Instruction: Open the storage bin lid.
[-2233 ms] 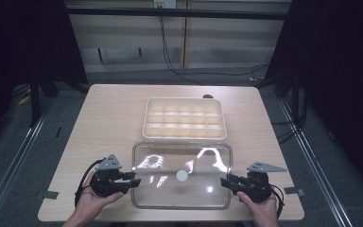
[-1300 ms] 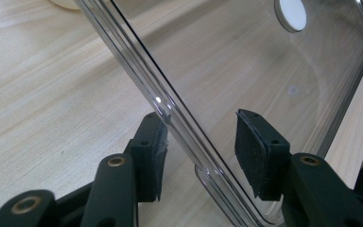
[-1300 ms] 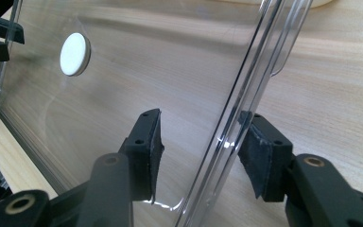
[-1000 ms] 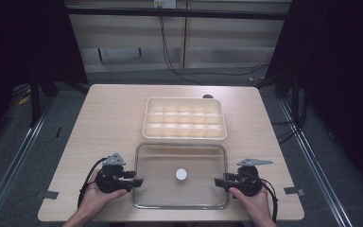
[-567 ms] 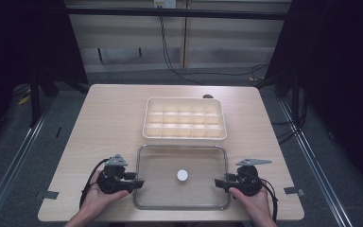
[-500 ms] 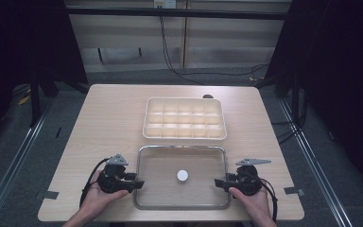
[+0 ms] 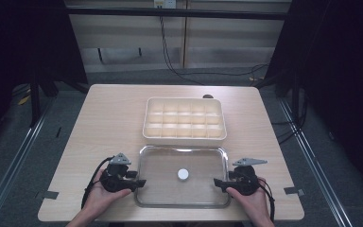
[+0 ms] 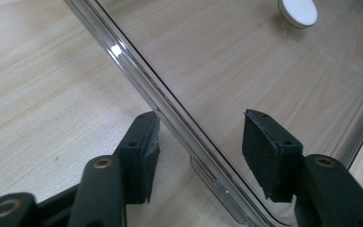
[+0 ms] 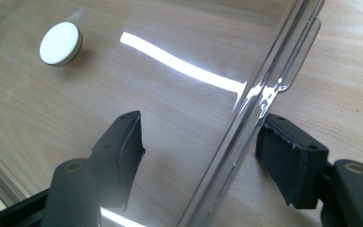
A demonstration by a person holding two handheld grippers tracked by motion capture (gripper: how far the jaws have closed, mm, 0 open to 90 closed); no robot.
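Observation:
A clear rectangular lid [image 7: 160,163] with a white knob [image 7: 183,174] lies flat on the wooden table, just in front of a cream compartment box [image 7: 184,118]. My left gripper [image 7: 140,182] sits at the lid's left edge, and my right gripper [image 7: 217,181] at its right edge. In the left gripper view the jaws of the left gripper [image 8: 201,137] stand open, with the lid's rim [image 8: 137,71] running between them and the knob [image 8: 298,10] beyond. The right gripper [image 9: 203,137] is likewise open astride the rim [image 9: 246,123], near a small tab [image 9: 305,47].
The box has several empty-looking compartments and stands mid-table. A small dark object [image 7: 208,96] lies behind it. The table's front edge [image 7: 170,220] runs close below both hands. Cables trail from both grippers.
The lid, held up and glinting 2.2 s ago, has come down flat on the table nearer the person. Both hands followed it down and toward the front edge.

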